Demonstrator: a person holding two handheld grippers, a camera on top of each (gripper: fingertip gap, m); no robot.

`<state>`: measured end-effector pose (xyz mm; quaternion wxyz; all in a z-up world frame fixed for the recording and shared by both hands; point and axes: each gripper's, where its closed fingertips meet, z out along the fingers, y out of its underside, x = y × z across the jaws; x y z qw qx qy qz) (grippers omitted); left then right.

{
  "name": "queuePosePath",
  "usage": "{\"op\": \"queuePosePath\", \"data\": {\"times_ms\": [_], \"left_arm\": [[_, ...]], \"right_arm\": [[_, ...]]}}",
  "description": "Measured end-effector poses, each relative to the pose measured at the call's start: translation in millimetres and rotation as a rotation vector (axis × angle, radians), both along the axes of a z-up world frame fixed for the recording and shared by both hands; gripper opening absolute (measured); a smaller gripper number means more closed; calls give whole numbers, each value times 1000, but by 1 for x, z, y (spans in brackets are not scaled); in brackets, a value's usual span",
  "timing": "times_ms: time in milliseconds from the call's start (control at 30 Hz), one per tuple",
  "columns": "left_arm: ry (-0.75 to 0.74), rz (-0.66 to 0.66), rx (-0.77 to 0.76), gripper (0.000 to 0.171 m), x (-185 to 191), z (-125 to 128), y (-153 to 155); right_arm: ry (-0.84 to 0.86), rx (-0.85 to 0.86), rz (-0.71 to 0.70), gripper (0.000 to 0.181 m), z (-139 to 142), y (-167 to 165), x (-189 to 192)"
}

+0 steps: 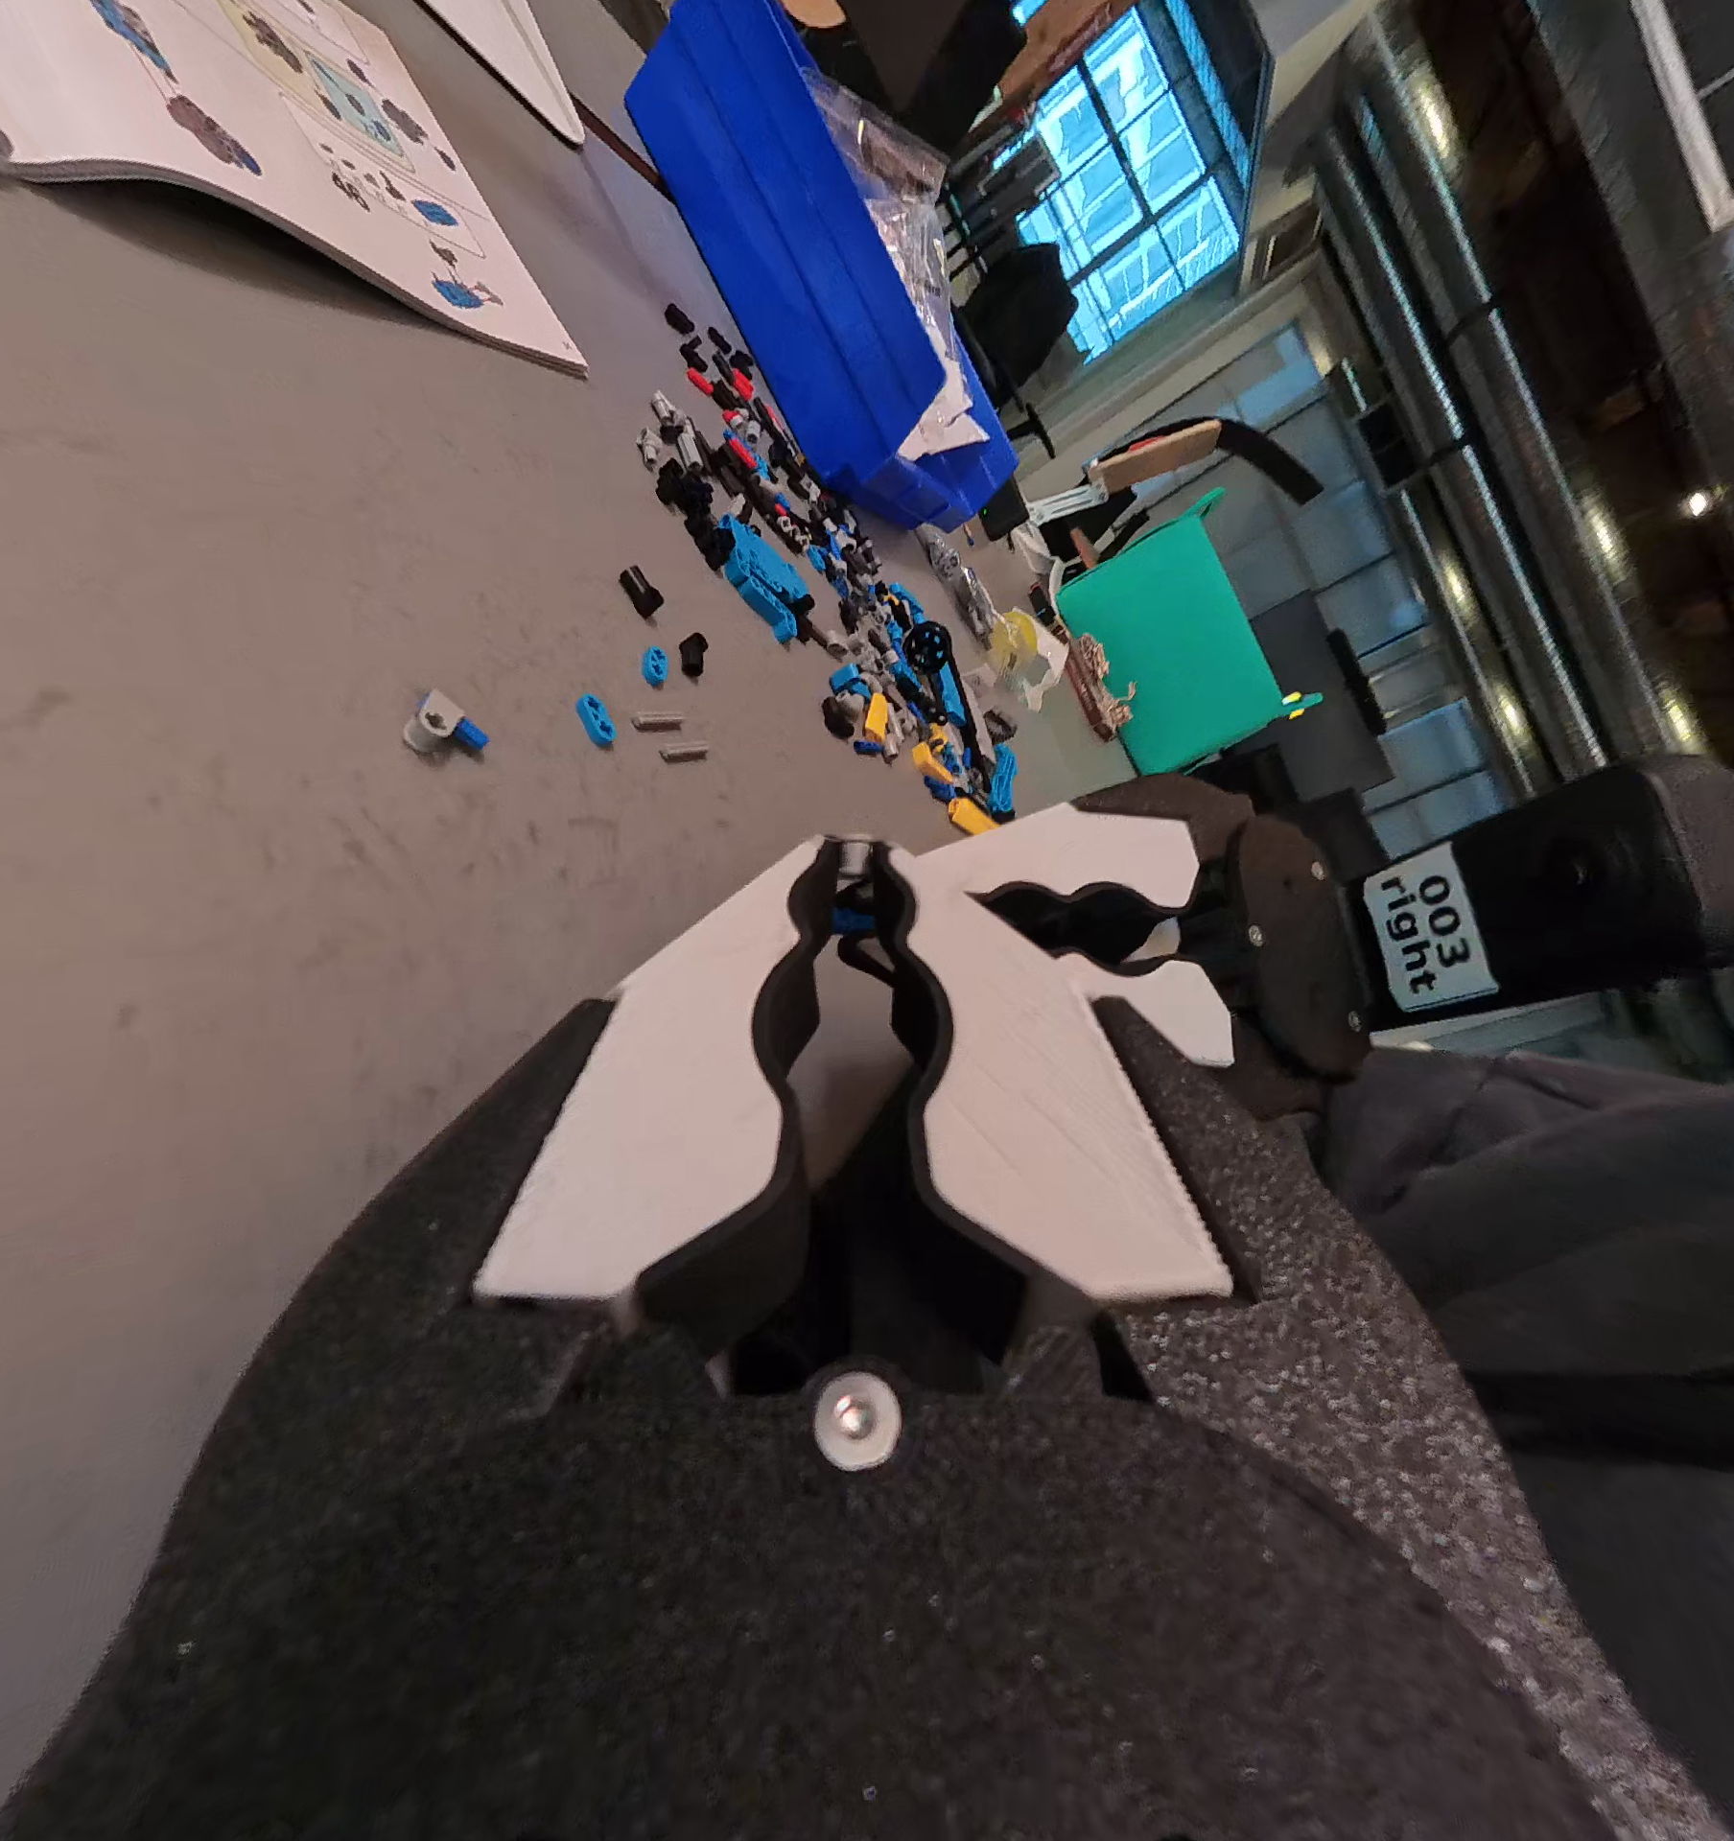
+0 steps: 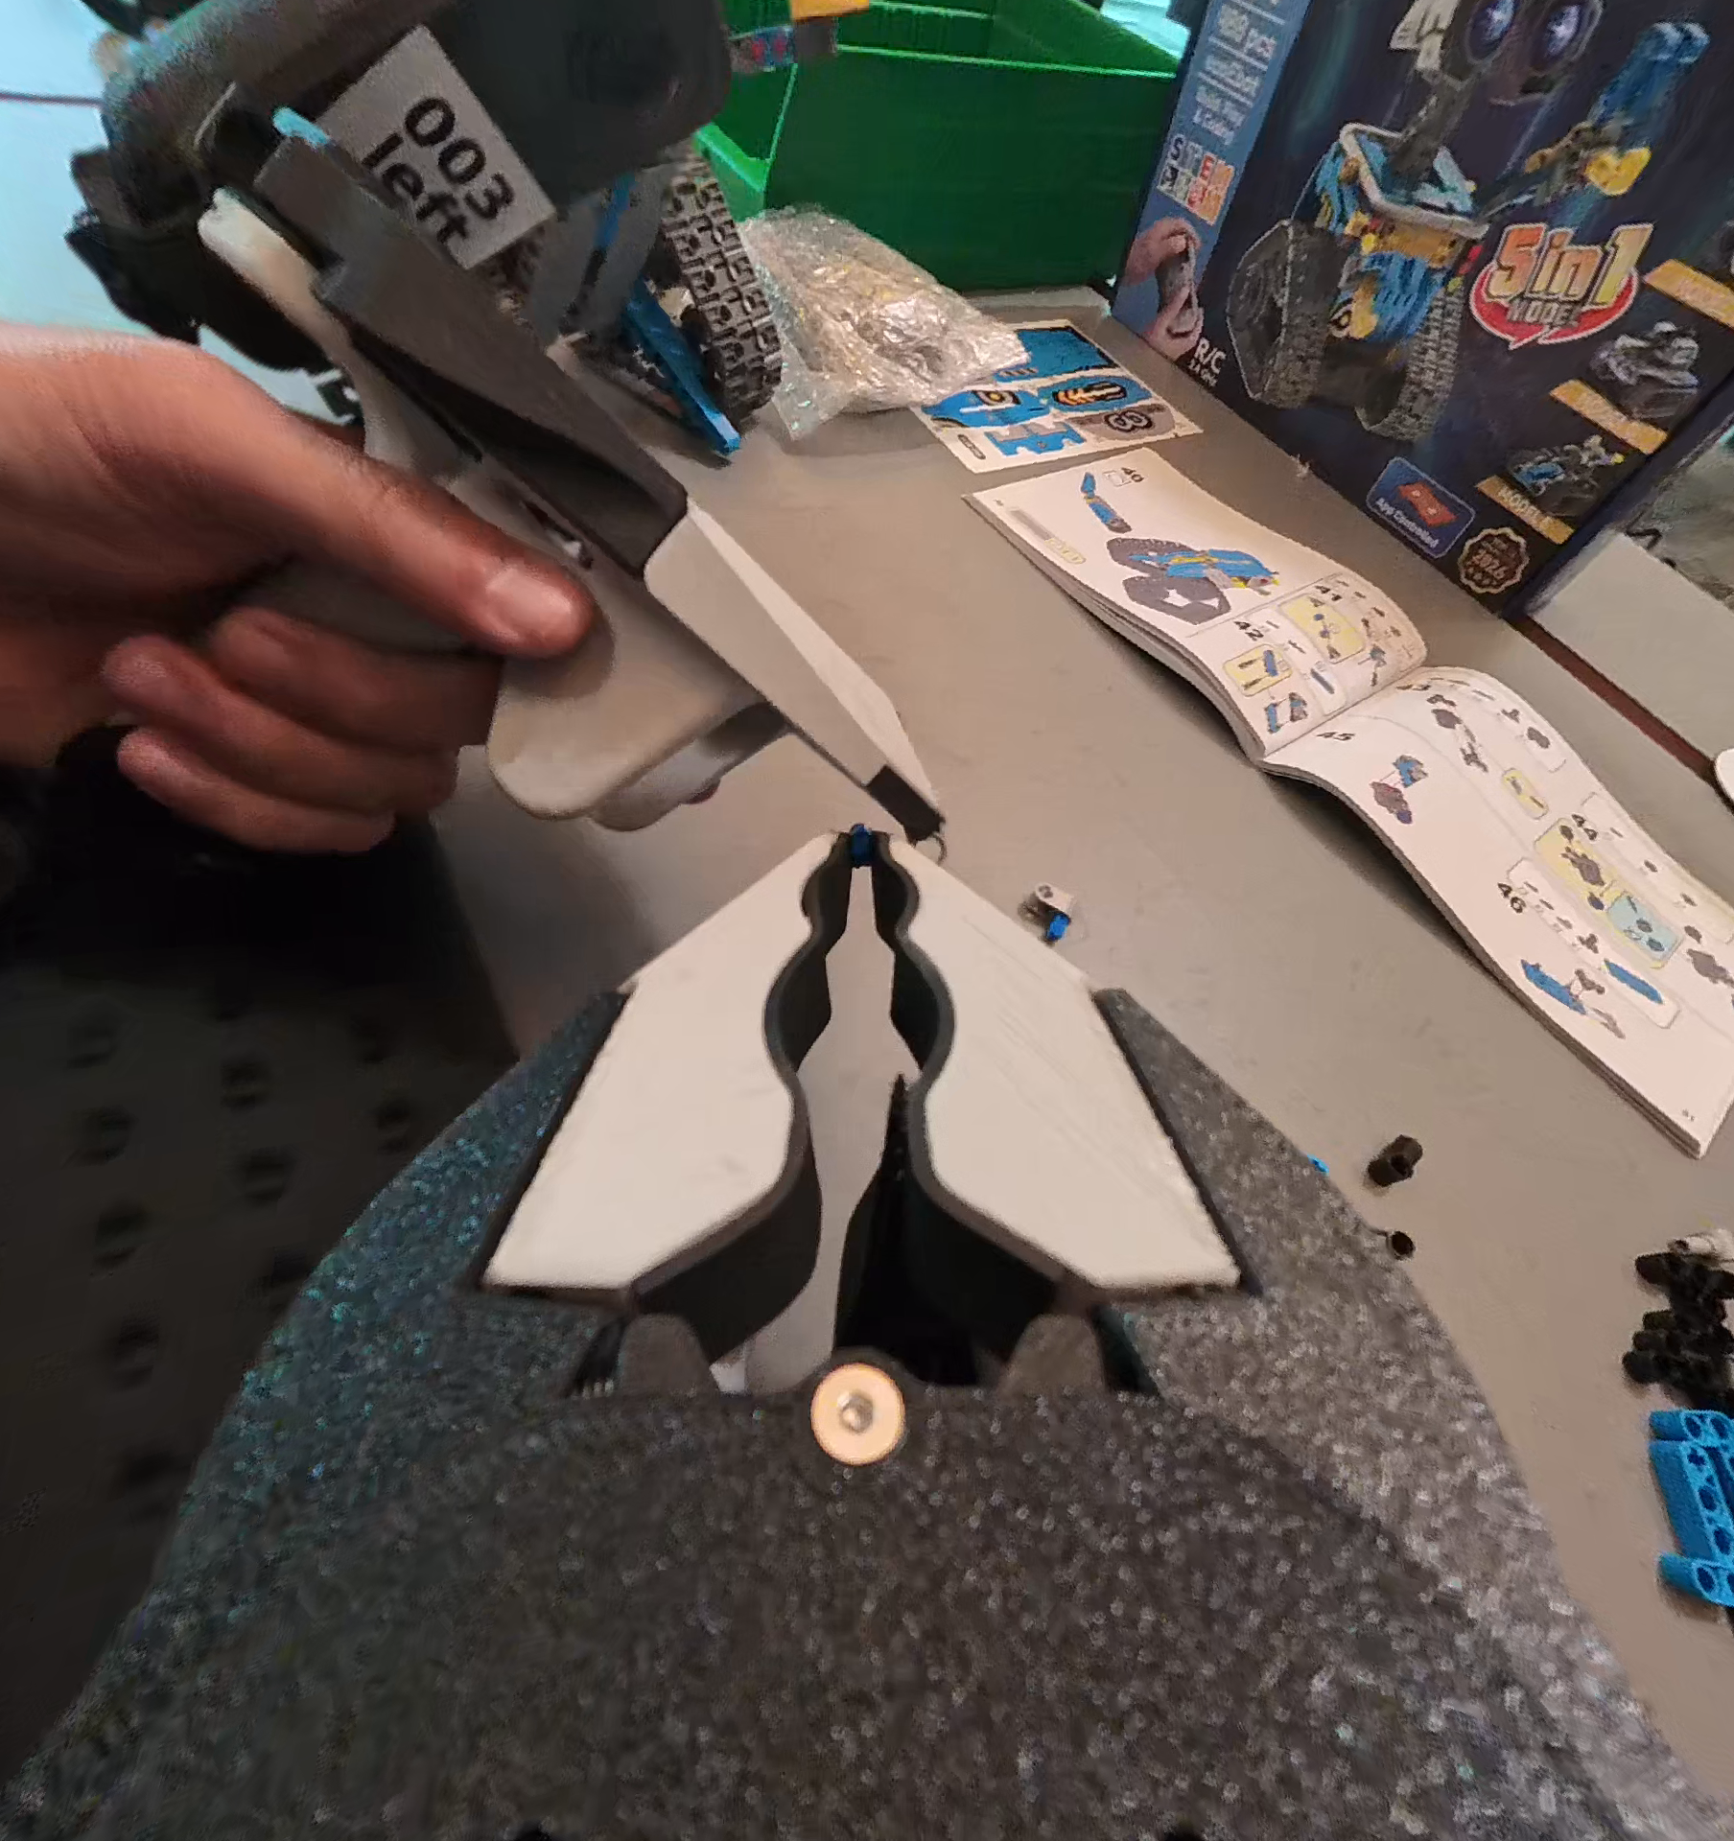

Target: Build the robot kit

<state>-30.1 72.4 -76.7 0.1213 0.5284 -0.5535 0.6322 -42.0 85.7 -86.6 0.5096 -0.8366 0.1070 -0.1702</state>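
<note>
My left gripper (image 1: 851, 859) is shut on a small grey piece (image 1: 853, 853) at its tips, with a bit of blue showing just below it between the fingers. My right gripper (image 2: 858, 847) is shut on a small blue pin (image 2: 858, 845). The two grippers meet tip to tip just above the grey table (image 2: 1142, 946). In the right wrist view the left gripper (image 2: 918, 812) comes down from the upper left, held by a hand (image 2: 245, 598). In the left wrist view the right gripper (image 1: 1072, 902) lies just right of my fingers.
A small grey-and-blue assembly (image 1: 442, 725) (image 2: 1047, 907) lies on the table nearby. Loose blue, black and grey parts (image 1: 793, 558) (image 2: 1690, 1335) are scattered by a blue bin (image 1: 803, 249). An open instruction booklet (image 2: 1441, 797), a sticker sheet (image 2: 1052, 398), a product box (image 2: 1441, 299) and a green box (image 2: 943, 169) stand farther off. My left and right fingertips are right by each other.
</note>
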Motion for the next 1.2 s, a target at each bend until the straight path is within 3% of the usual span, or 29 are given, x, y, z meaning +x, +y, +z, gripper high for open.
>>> {"op": "queuePosePath", "data": {"times_ms": [300, 367, 500, 733, 1200], "left_arm": [[-89, -82, 151, 6, -10, -4, 7], [-96, -33, 180, 5, -6, -7, 16], [-80, 23, 138, 5, -1, -6, 25], [-68, -31, 168, 5, -6, -13, 16], [-24, -45, 176, 5, -8, -19, 15]], "right_arm": [[-102, -75, 31, 4, -5, 5, -9], [-121, -77, 34, 4, -4, 4, -8], [-145, -61, -24, 4, 2, -4, 2], [-205, -94, -39, 4, 1, 2, 3], [-185, -113, 34, 3, -5, 1, -3]]}}
